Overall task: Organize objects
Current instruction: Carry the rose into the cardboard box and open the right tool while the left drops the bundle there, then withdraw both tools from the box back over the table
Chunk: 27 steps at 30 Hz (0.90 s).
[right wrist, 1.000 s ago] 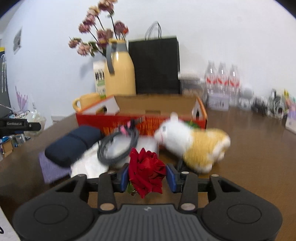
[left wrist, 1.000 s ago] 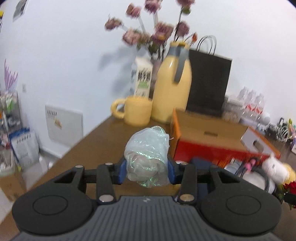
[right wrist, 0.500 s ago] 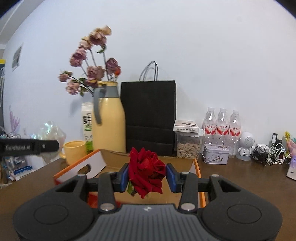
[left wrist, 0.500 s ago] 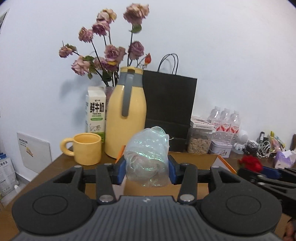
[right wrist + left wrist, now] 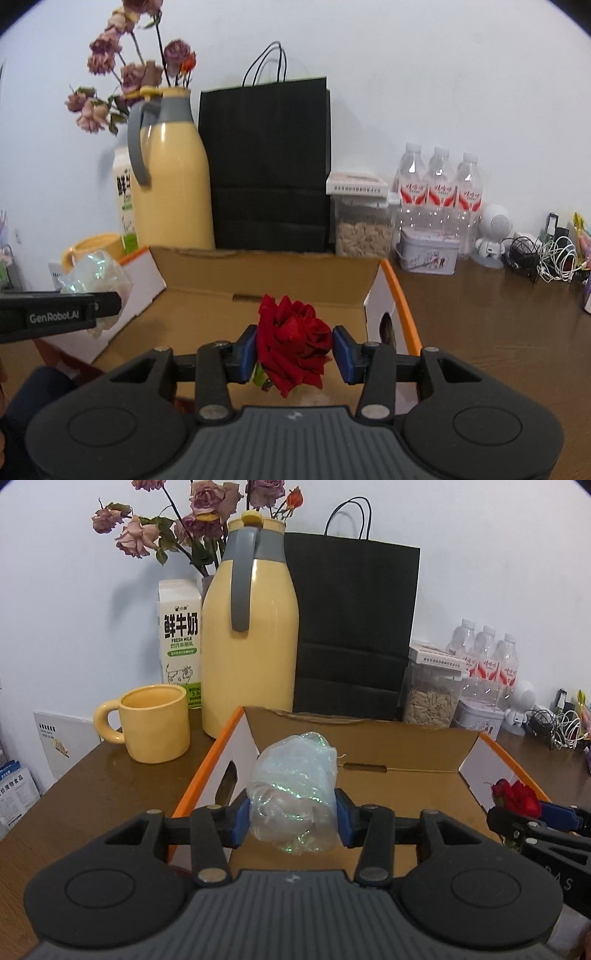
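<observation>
A brown table (image 5: 498, 332) carries everything, and an open cardboard box (image 5: 369, 738) with orange edges sits in the middle of it, flaps up, its floor bare as far as the views show. It looks like the place where loose items are to be gathered, which would explain why both grippers hang over it with their loads. Along the table's far edge, against the wall, stand a black paper bag (image 5: 269, 166), a yellow jug (image 5: 251, 627) with dried flowers behind it, a milk carton (image 5: 181, 642), and a yellow mug (image 5: 155, 723) near the far left corner.

The left gripper (image 5: 291, 818) is over the box's left side. Its jaws have just been opening, yet the blue pads are against both sides of a crumpled plastic bag (image 5: 291, 794), so the bag is not dropped. The bag is thin, clear and iridescent, bunched into a soft lump that bulges above and below the pads; it should fall lightly and may cling.

The right gripper (image 5: 293, 349) is over the box's near right part, part-open and clamped on a rose (image 5: 291, 339). The pads hold the bloom itself, probably because no stem offers itself. The rose is deep red, full-petalled, with a scrap of green at its base.
</observation>
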{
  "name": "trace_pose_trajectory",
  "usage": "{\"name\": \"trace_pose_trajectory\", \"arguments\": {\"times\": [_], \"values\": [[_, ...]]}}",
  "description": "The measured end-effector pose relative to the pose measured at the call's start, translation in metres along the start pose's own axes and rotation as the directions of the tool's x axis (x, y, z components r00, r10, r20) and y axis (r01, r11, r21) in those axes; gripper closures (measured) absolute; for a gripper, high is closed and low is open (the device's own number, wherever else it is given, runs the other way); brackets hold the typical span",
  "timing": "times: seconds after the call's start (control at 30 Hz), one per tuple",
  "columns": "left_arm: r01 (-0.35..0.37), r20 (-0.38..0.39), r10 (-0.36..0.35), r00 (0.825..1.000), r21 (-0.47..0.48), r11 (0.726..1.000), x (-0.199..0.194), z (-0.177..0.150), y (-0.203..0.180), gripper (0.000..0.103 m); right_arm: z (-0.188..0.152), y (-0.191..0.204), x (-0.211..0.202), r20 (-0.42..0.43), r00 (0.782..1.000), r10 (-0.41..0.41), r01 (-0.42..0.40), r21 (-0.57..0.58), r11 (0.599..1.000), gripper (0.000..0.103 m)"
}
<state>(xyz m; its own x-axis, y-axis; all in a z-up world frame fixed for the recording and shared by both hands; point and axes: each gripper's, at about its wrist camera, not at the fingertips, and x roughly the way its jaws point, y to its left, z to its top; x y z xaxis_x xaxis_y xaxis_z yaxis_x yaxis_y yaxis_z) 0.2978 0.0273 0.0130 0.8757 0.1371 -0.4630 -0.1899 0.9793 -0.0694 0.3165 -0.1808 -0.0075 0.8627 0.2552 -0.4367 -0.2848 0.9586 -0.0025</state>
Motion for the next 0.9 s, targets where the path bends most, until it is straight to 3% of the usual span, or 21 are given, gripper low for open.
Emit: {"name": "trace_pose_trajectory", "arguments": {"times": [0.03,0.1,0.13,0.2,0.23,0.67,0.9], "values": [[0.001,0.005,-0.001,1.000,0.000,1.000,-0.002,-0.001,0.000,0.049,0.000,0.000,-0.001,-0.002,1.000,0.000,0.000,-0.001,1.000,0.058],[0.001,0.023,-0.001,1.000,0.003,1.000,-0.006,-0.003,0.000,0.026,-0.002,0.000,-0.004,0.001,1.000,-0.003,0.003,-0.001,1.000,0.039],[0.002,0.042,-0.002,0.999,0.004,1.000,-0.010,-0.004,0.000,0.021,-0.002,0.000,-0.006,0.008,1.000,-0.008,0.008,-0.001,1.000,0.032],[0.008,0.072,-0.008,0.997,0.005,1.000,-0.014,-0.002,-0.002,0.000,-0.002,-0.001,-0.009,0.024,1.000,-0.016,0.016,0.002,1.000,0.003],[0.007,0.092,-0.007,0.996,-0.001,1.000,-0.017,-0.003,-0.002,0.000,-0.002,-0.002,-0.011,0.031,0.999,-0.017,0.017,0.006,1.000,0.000],[0.011,0.124,-0.007,0.992,-0.034,0.999,-0.024,0.002,0.000,0.000,0.001,-0.012,-0.020,0.063,0.998,-0.002,-0.001,0.047,0.999,0.000],[0.032,0.166,-0.028,0.986,-0.021,0.999,-0.049,0.009,-0.002,0.000,0.009,-0.012,-0.039,0.097,0.995,0.004,-0.007,0.035,0.999,0.000]]}}
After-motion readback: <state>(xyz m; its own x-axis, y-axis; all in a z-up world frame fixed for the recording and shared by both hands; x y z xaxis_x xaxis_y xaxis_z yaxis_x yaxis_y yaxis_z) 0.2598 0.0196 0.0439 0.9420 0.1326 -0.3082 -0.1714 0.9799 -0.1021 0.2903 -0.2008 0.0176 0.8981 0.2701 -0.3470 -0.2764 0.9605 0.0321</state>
